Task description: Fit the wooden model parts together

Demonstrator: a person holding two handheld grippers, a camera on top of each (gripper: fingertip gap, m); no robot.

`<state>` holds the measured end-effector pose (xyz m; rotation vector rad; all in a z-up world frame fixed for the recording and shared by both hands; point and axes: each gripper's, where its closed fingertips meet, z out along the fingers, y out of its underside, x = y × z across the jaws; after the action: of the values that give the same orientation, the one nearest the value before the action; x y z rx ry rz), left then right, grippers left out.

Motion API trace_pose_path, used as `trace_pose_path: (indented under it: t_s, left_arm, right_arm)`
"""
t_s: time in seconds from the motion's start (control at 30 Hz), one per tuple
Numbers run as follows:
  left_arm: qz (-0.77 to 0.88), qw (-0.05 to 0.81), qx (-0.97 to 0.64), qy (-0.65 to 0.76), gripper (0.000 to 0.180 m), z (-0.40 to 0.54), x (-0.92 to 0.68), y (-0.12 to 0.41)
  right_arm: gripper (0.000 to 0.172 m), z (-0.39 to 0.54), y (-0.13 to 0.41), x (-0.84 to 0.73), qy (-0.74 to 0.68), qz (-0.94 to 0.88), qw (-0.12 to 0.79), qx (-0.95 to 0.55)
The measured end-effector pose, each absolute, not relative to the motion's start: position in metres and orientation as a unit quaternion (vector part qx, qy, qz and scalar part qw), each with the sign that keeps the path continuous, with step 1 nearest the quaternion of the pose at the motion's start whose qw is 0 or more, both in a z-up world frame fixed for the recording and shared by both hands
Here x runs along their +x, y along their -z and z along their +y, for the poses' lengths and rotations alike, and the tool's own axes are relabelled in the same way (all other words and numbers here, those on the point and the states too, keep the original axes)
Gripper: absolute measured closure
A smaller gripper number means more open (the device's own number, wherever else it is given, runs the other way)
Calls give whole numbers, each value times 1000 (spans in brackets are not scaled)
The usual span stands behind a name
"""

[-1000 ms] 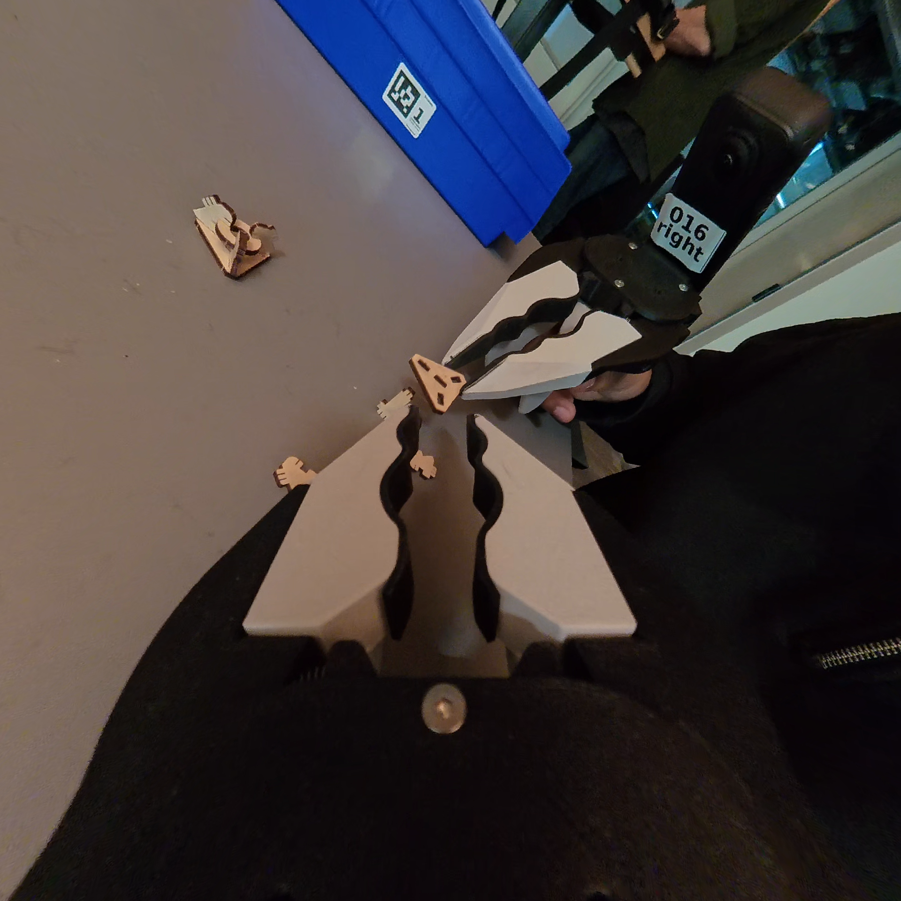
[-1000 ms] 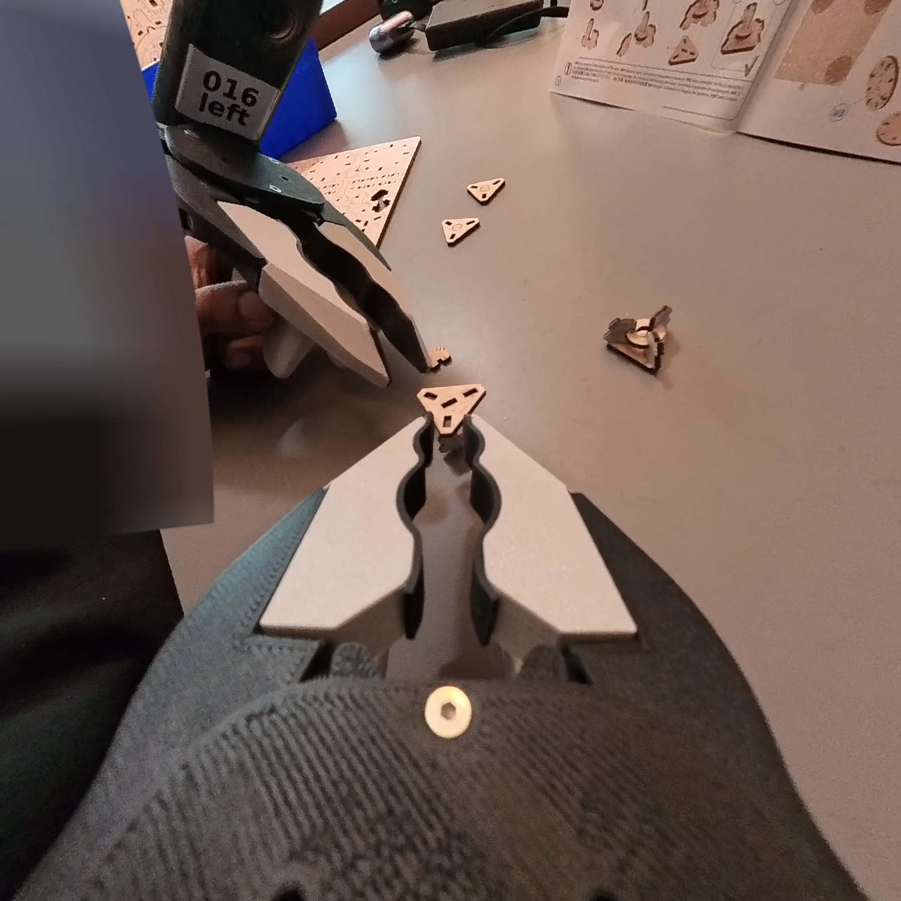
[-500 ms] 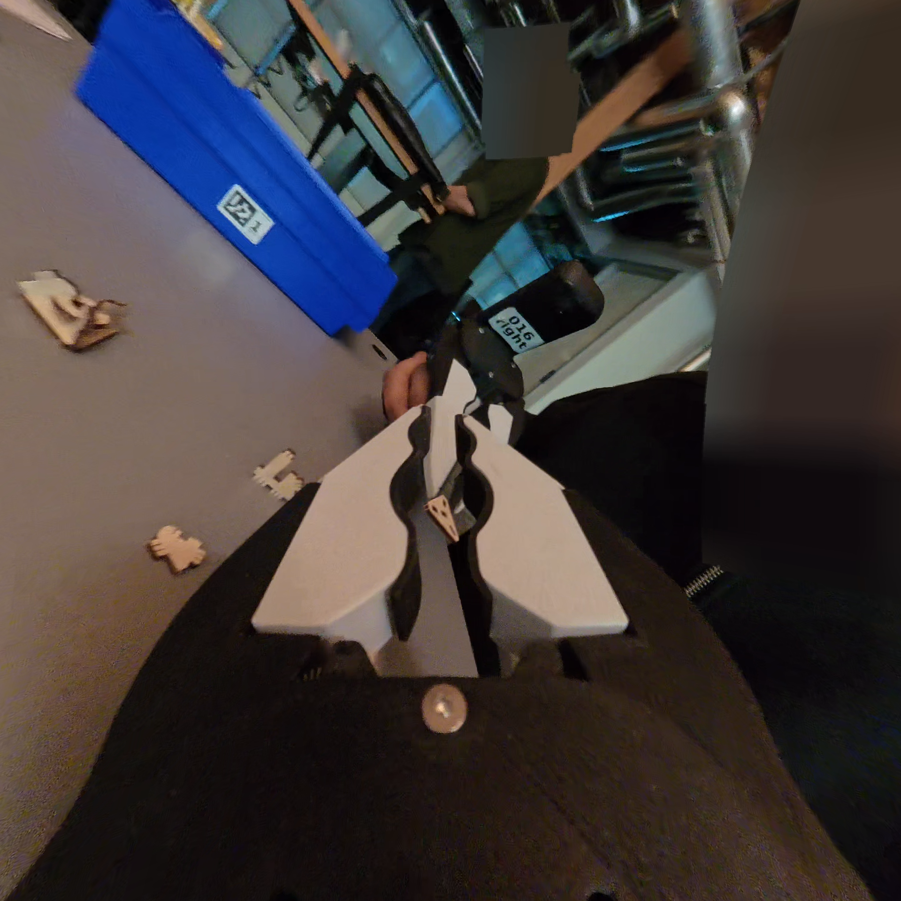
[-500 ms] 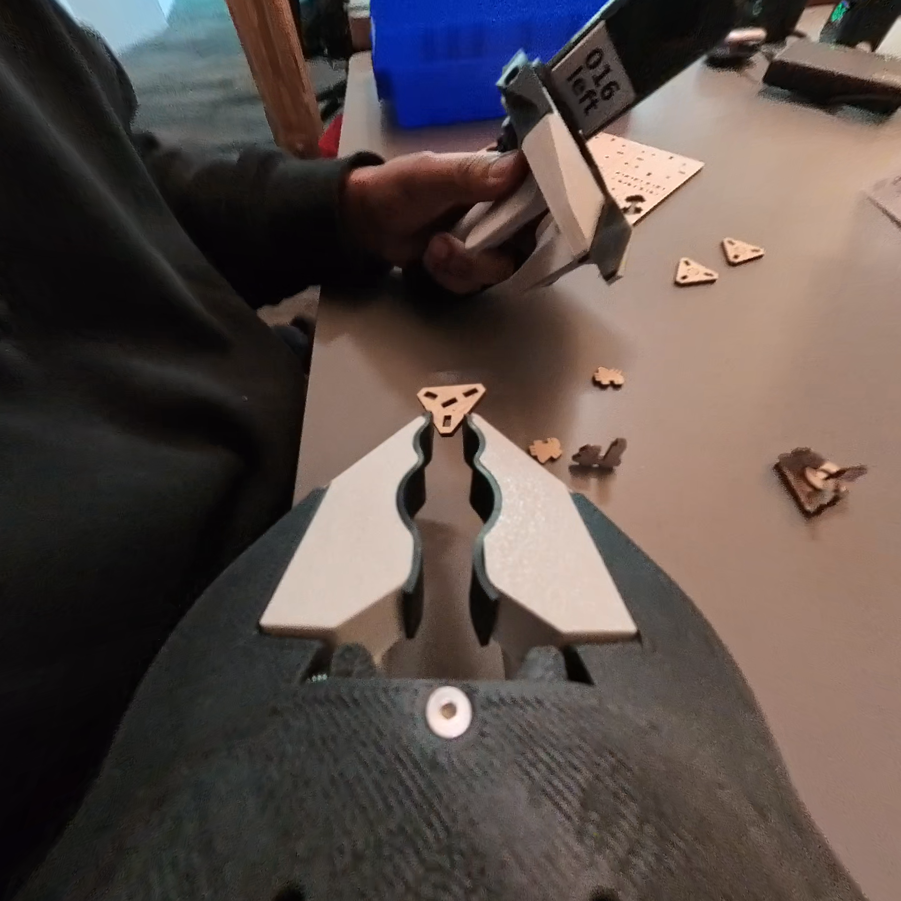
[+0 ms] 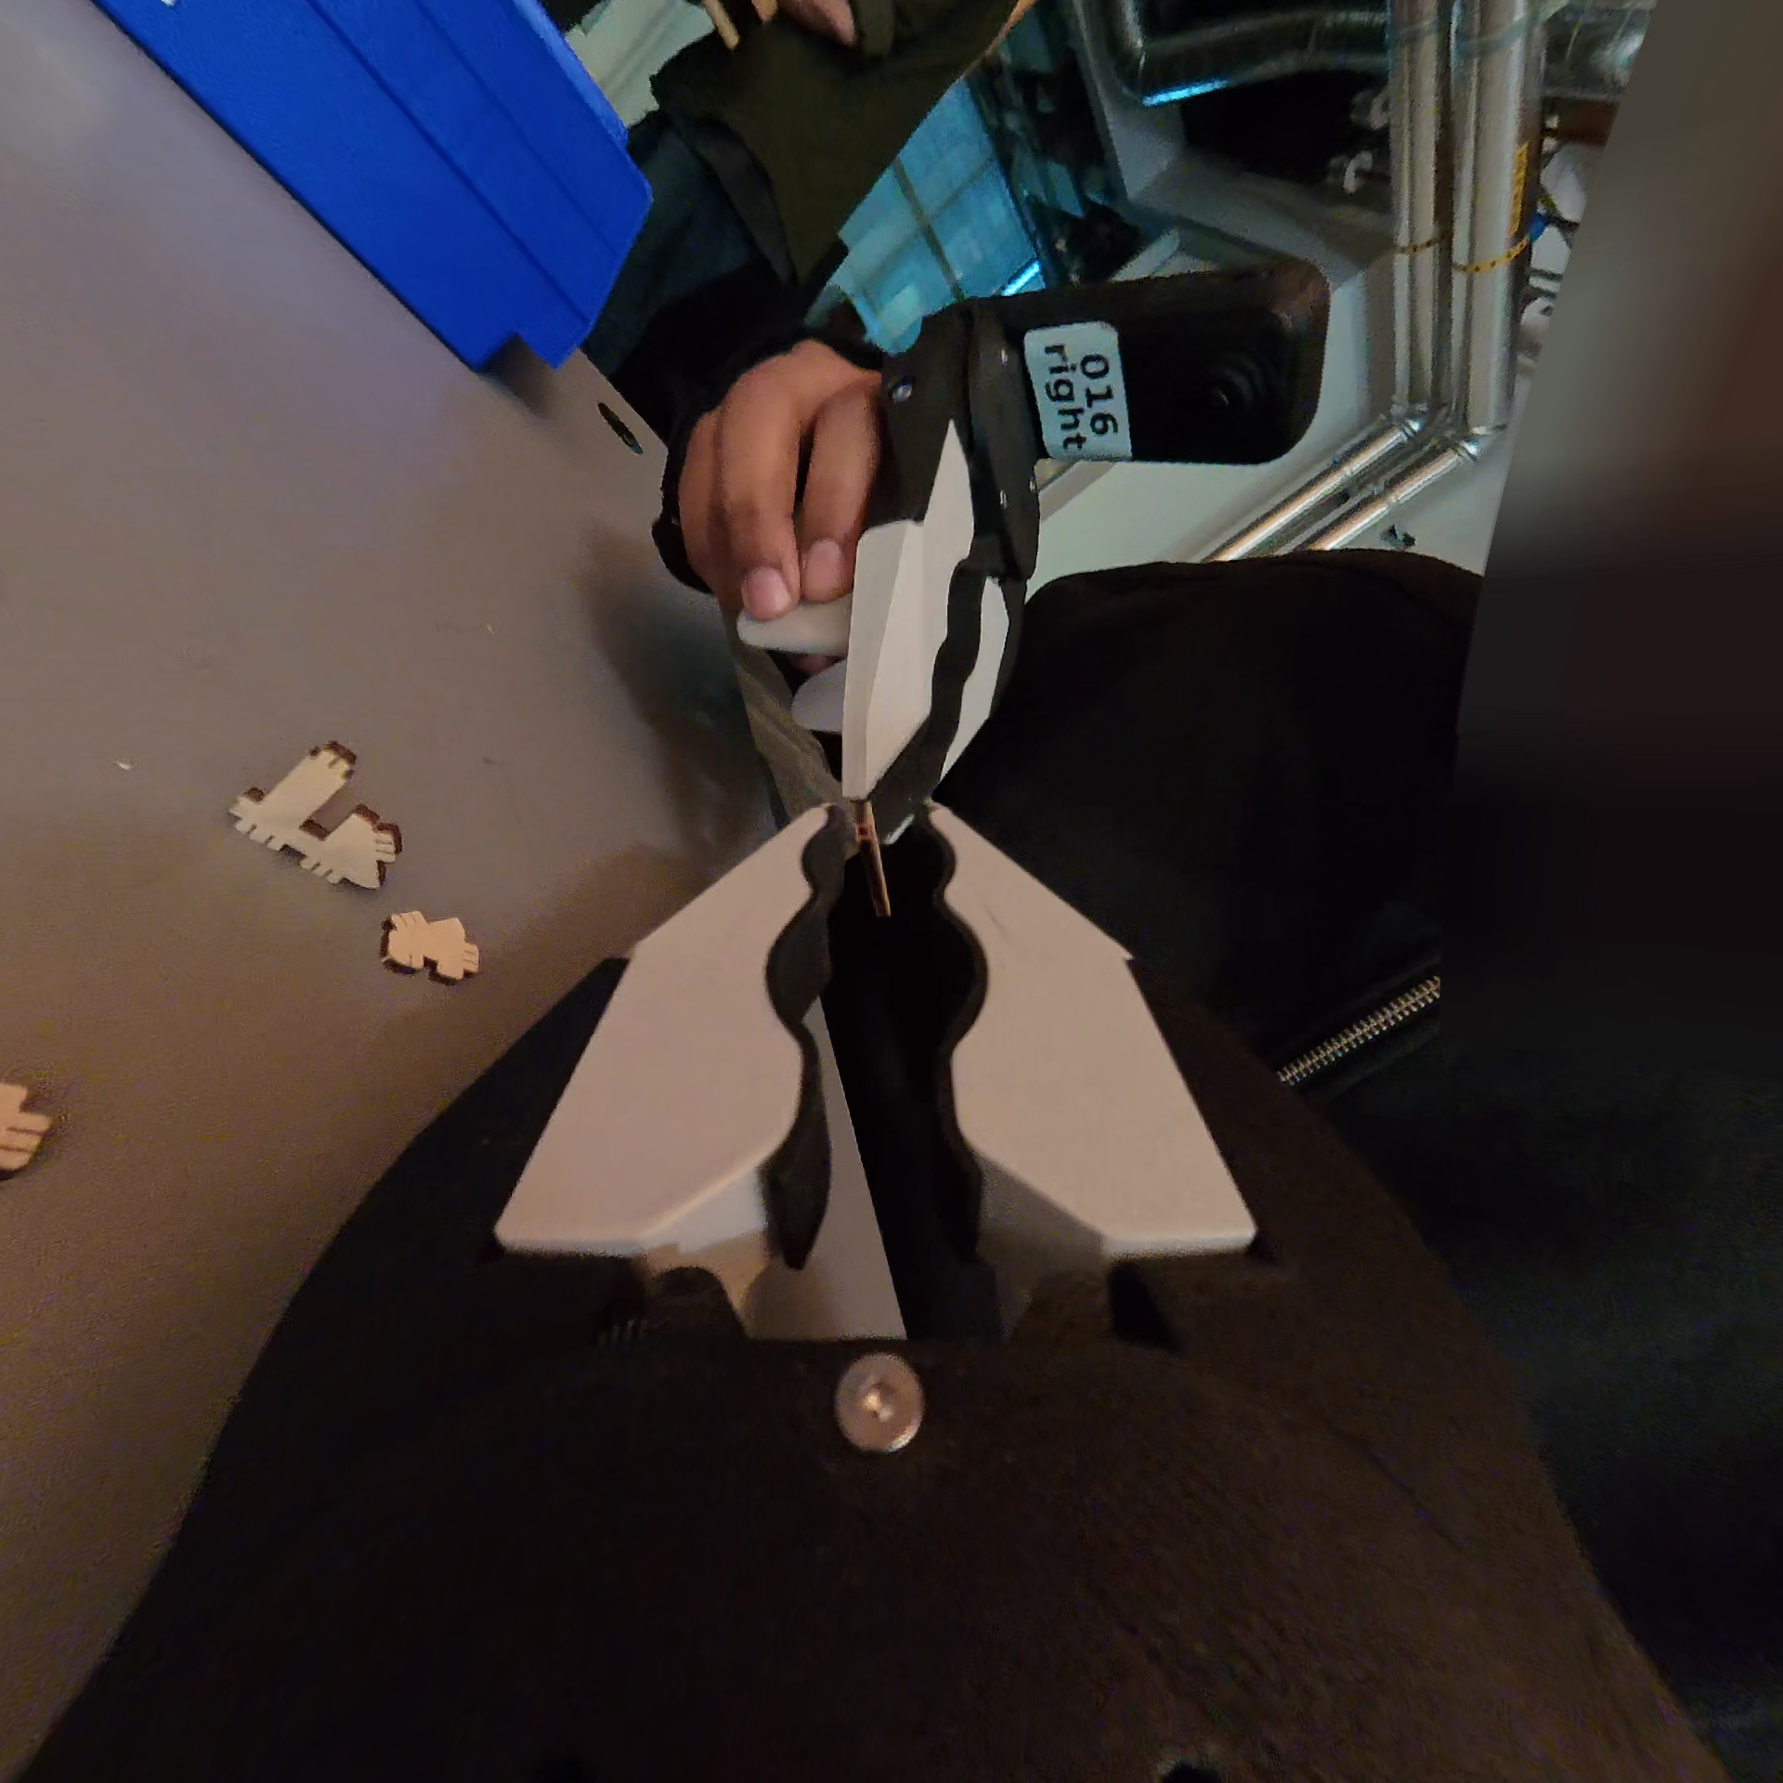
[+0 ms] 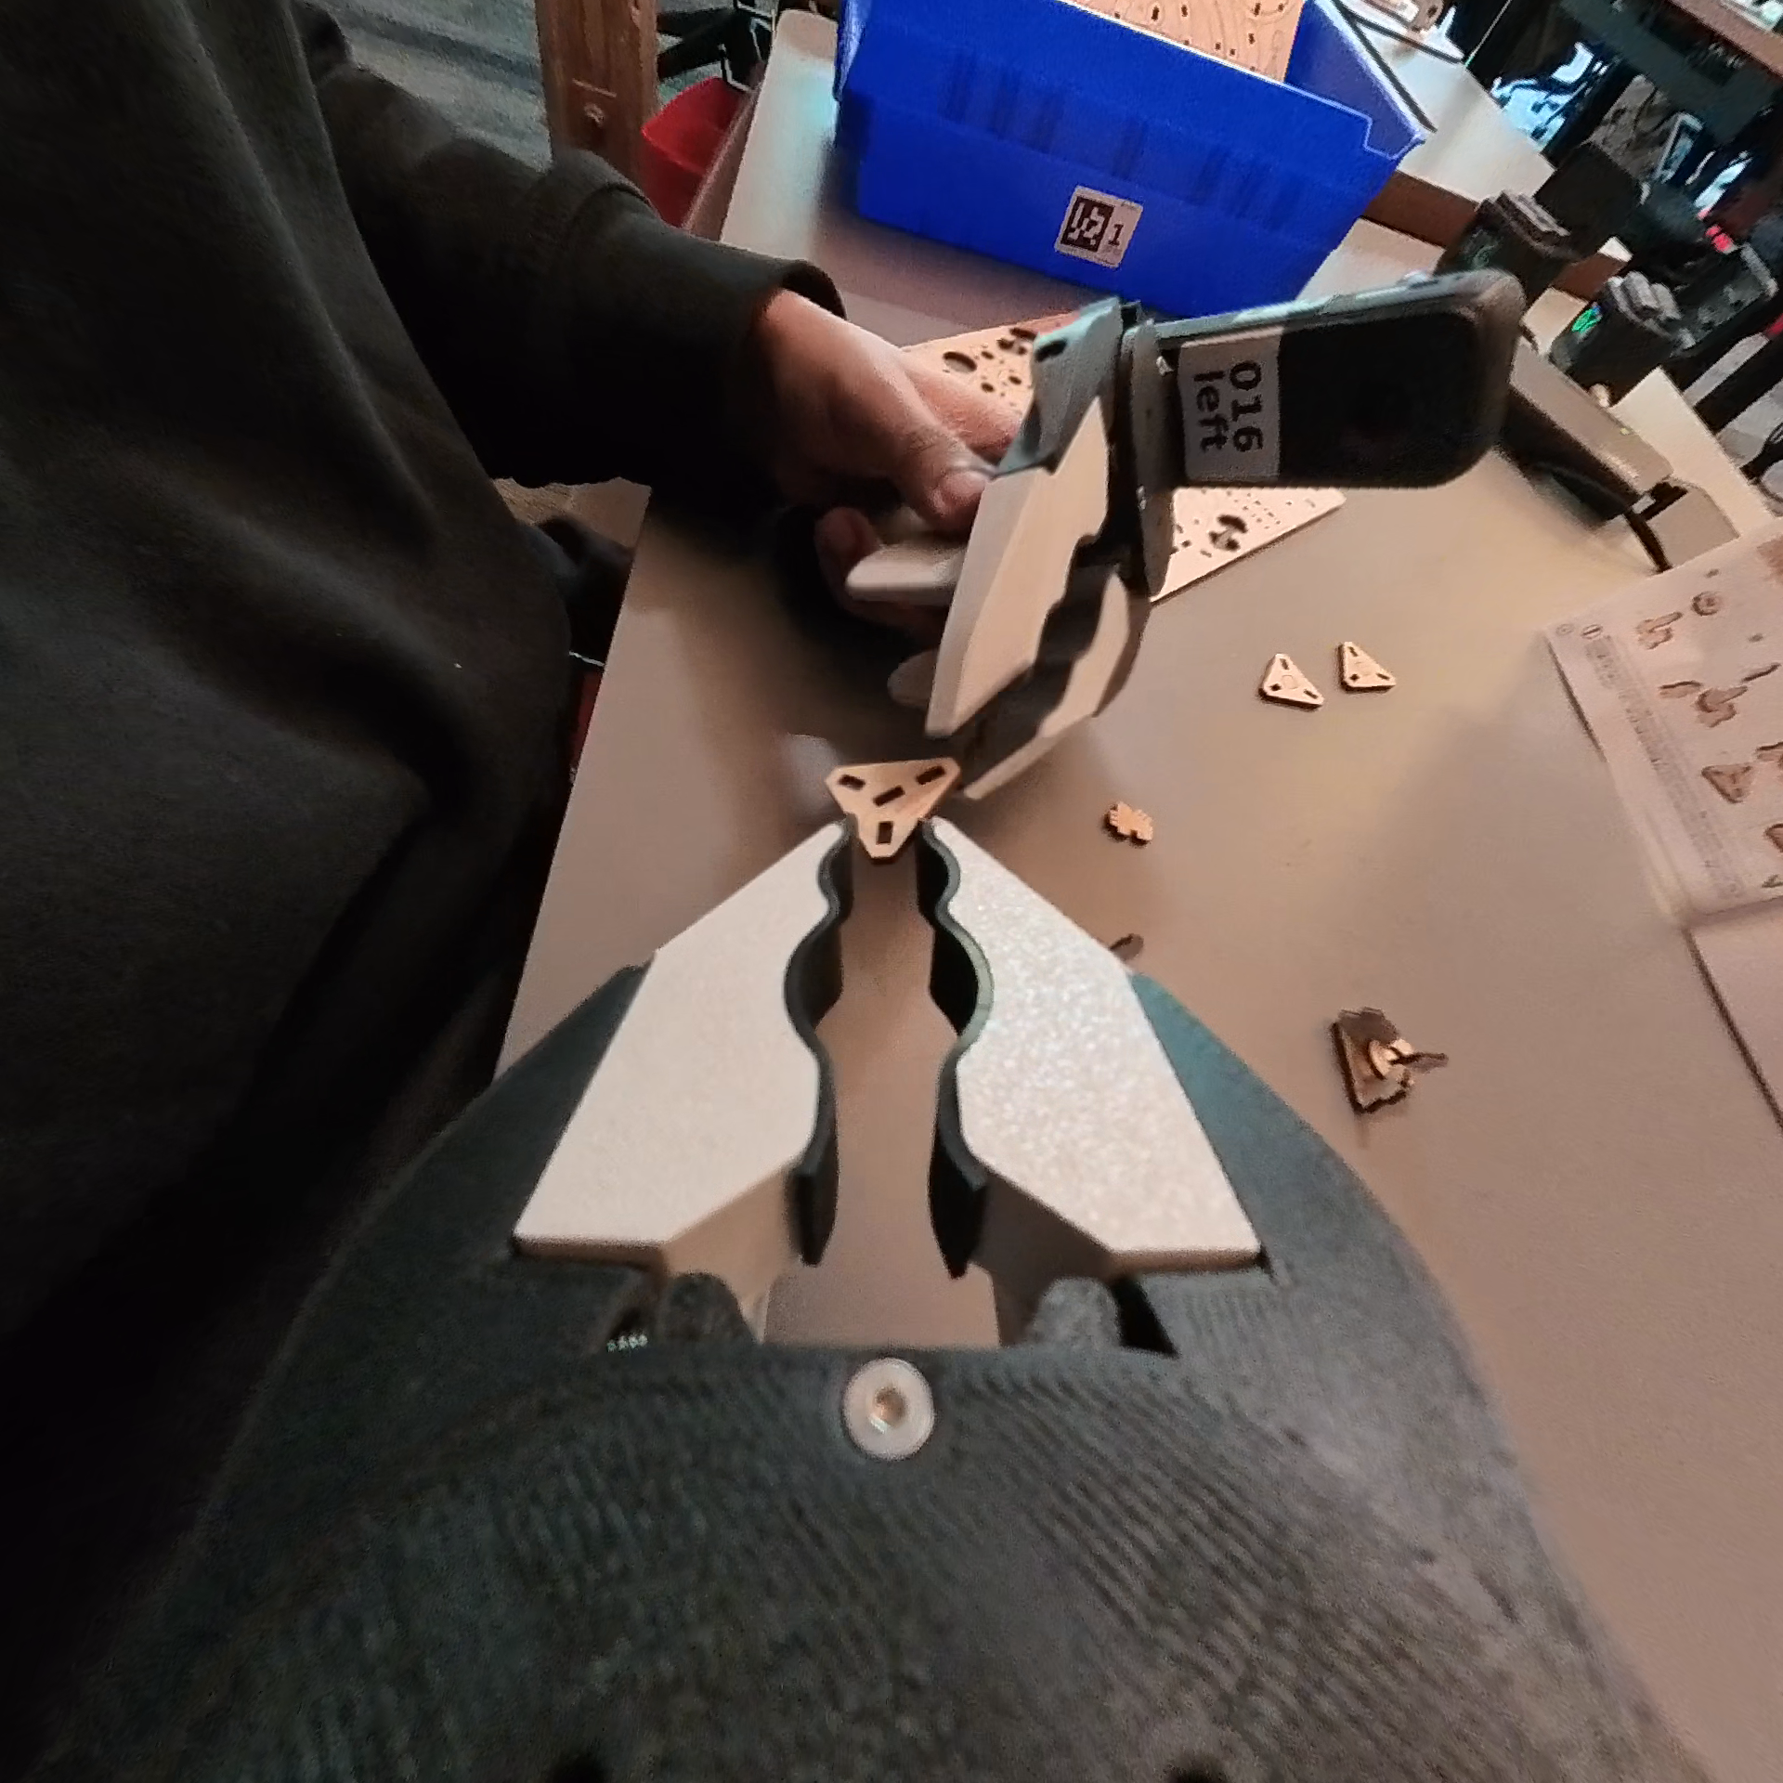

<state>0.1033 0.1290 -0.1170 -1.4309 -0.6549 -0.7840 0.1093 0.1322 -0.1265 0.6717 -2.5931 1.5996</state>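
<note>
My right gripper (image 6: 886, 835) is shut on a small triangular wooden plate (image 6: 892, 803) with slots, pinched at one corner by the fingertips and held above the grey table (image 6: 1254, 965). My left gripper (image 5: 883, 820) is open. The plate shows edge-on (image 5: 873, 868) between its fingers, close to the left pad with a clear gap to the right pad. In the right wrist view the left gripper (image 6: 974, 762) comes down from the upper right, with its tips at the plate's right corner. In the left wrist view the right gripper (image 5: 873, 801) points down at me.
A blue bin (image 6: 1110, 125) stands at the back, with a punched wooden sheet (image 6: 1235, 511) before it. Two loose triangles (image 6: 1288, 680), small toothed connectors (image 6: 1129, 823) (image 5: 309, 820), a partly built wooden piece (image 6: 1380, 1056) and an instruction sheet (image 6: 1679, 733) lie on the table. The person's dark sleeve (image 6: 289, 579) fills the left. Both grippers' tips are roughly 15 cm from the partly built wooden piece (image 6: 1380, 1056).
My left gripper swung round to face the right gripper. Its jaws narrowed, then widened again around the plate's corner. The right gripper kept the triangular plate throughout.
</note>
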Motion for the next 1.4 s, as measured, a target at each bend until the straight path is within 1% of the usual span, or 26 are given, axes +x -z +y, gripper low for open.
trace_pose_path:
  t_s: [0.03,0.07,0.23,0.27,0.3,0.37,0.4,0.5,0.57,0.63,0.7,0.8,0.93,1.0,1.03,1.1,1.27,1.4]
  left_arm:
    - [-286,634,-630,345,176,130,105,118]
    - [-285,631,-633,348,178,131,106,119]
    - [-292,629,-628,353,180,130,106,119]
    - [-295,632,-625,350,180,128,104,119]
    - [-299,634,-623,347,180,127,102,118]
    - [-301,635,-622,345,180,127,102,118]
    - [-307,640,-620,334,180,128,99,117]
    - [-342,685,-568,303,180,117,78,105]
    - [-361,720,-510,301,180,103,67,95]
    - [-373,733,-482,301,180,97,62,94]
    - [-373,737,-478,299,180,97,62,92]
    - [-369,736,-482,298,180,101,65,89]
    - [-364,733,-488,303,180,106,68,89]
    - [-362,737,-488,296,180,107,68,88]
    - [-364,740,-487,290,180,106,67,88]
    - [-365,736,-488,294,180,107,67,90]
    - [-388,737,-470,292,180,104,61,95]
    - [-385,737,-464,306,180,110,62,94]
  right_arm:
    - [161,133,125,108,-513,-830,17,218]
    - [162,133,124,108,-513,-829,20,222]
    - [162,134,118,102,-518,-825,49,219]
    - [163,133,114,96,-527,-822,66,205]
    - [172,131,109,85,-539,-817,95,182]
    - [172,129,100,67,-556,-805,146,145]
    - [172,129,99,63,-557,-804,157,134]
    - [164,129,94,56,-562,-802,172,106]
    - [157,125,89,57,-581,-794,158,79]
    - [144,118,90,64,-595,-789,140,61]
    - [140,112,93,63,-594,-786,164,58]
    - [144,108,90,57,-596,-777,195,58]
    - [145,109,80,46,-610,-770,183,34]
    - [150,110,77,42,-617,-767,175,20]
    - [155,111,77,40,-617,-767,177,14]
    - [158,112,78,35,-610,-767,198,12]
    - [143,108,82,55,-595,-764,234,85]
    - [139,101,87,58,-575,-766,264,110]
